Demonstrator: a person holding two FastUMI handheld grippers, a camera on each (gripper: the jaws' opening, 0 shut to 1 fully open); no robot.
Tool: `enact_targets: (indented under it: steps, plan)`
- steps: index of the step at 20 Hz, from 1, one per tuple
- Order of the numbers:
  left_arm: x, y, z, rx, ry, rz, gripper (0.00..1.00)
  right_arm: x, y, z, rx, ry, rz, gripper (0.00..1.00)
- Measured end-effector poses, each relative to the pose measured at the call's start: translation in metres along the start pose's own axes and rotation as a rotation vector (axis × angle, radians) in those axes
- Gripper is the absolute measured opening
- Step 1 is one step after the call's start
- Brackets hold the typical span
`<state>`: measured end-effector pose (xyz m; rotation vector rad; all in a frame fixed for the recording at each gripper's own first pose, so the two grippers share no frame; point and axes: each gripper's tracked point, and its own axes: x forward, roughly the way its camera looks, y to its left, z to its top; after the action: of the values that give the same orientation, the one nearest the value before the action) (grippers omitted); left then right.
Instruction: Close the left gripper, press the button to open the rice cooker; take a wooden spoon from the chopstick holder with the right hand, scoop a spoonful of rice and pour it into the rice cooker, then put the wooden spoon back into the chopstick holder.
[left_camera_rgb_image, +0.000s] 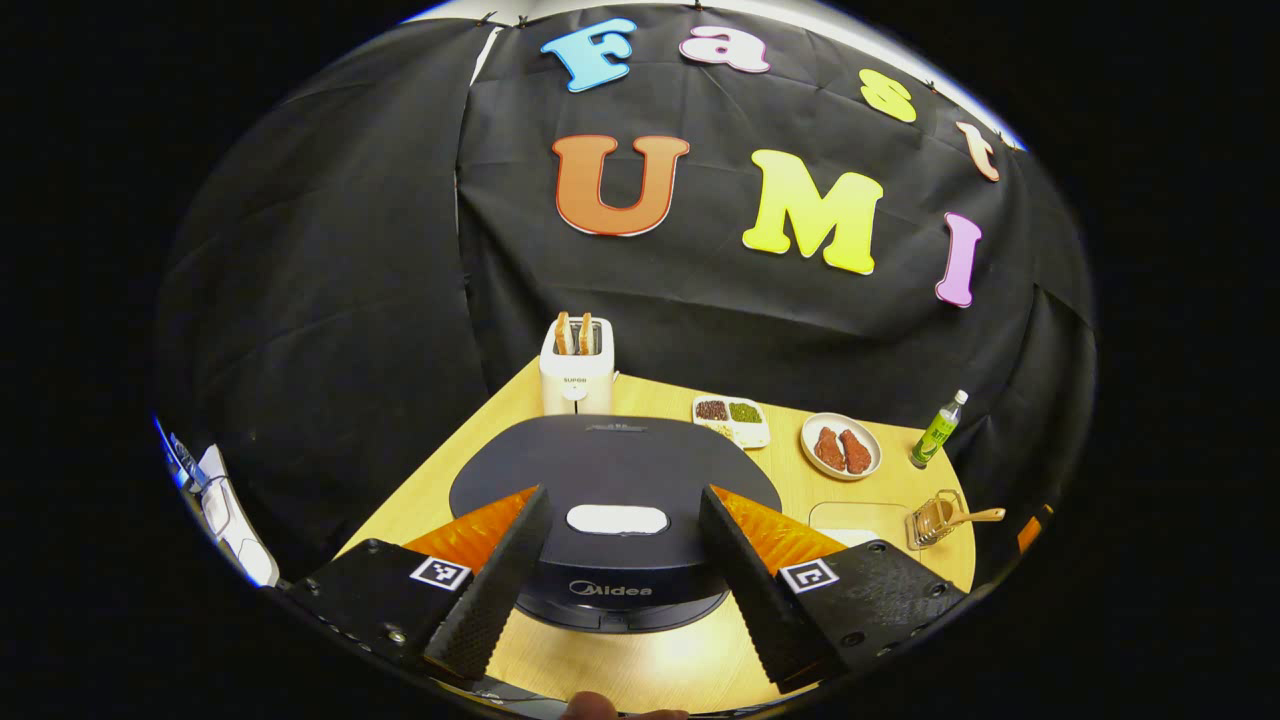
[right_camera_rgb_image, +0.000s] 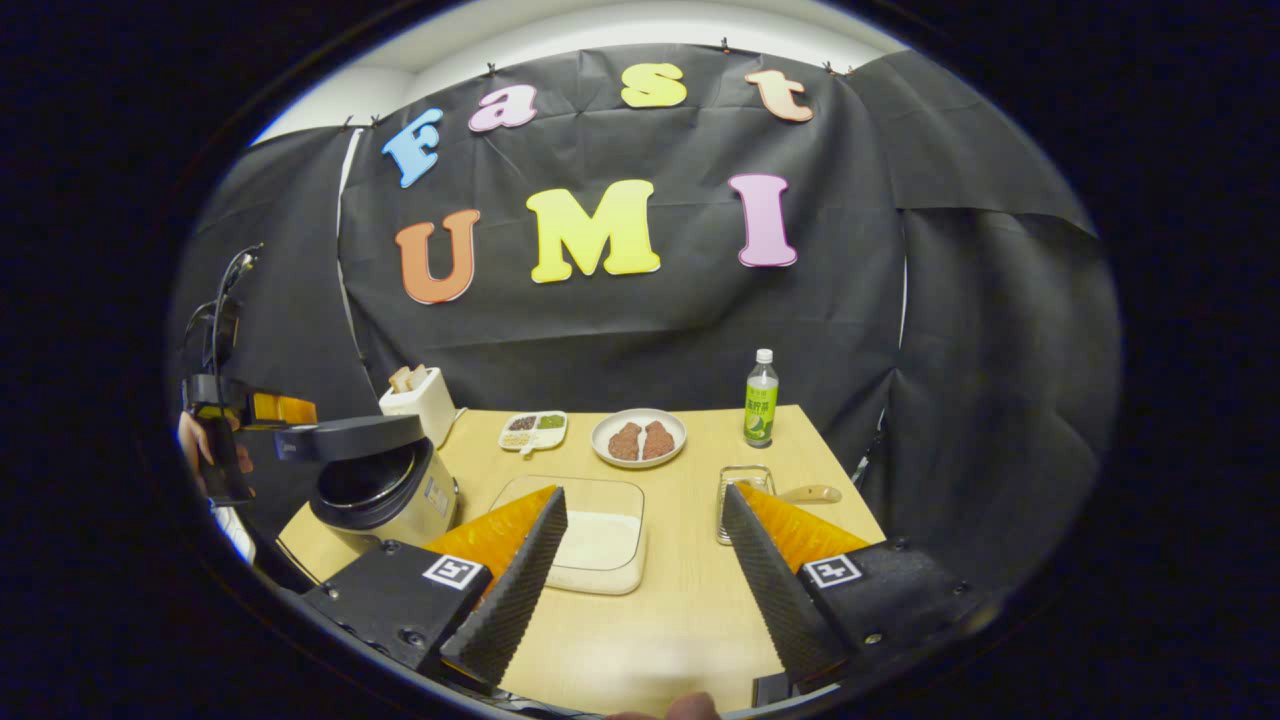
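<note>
A dark, rounded rice cooker (left_camera_rgb_image: 610, 520) sits at the near corner of a pale wooden table (right_camera_rgb_image: 690, 610), its lid appearing partly raised in the right gripper view, though the angle makes that hard to confirm. The left gripper (left_camera_rgb_image: 620, 570) hovers above the oblong white button (left_camera_rgb_image: 617, 519) with its ribbed fingers spread wide on either side, holding nothing. The right gripper (right_camera_rgb_image: 645, 580) is likewise open and empty, poised over a clear, shallow tray of white rice (right_camera_rgb_image: 590, 545). Just beyond, a wire chopstick holder (right_camera_rgb_image: 745, 500) keeps the smooth wooden spoon (right_camera_rgb_image: 812, 494), its bowl jutting out to one side.

The risk from here lies with the spoon: its slick, rounded handle could slip or twist between the textured pads, and a tug at the wrong angle might tip the light wire holder. Loose grains would then scatter easily across the table on the carry to the cooker.
</note>
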<state>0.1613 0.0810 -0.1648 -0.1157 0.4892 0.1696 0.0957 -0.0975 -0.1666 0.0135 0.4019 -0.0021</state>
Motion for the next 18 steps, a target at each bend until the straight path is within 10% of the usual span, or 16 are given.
enact_targets:
  steps: [18]
  plan:
    - [0.013, 0.008, -0.082, 0.039, 0.051, 0.023, 0.99, -0.017, -0.020, 0.003, 0.011, -0.021, -0.023, 1.00]
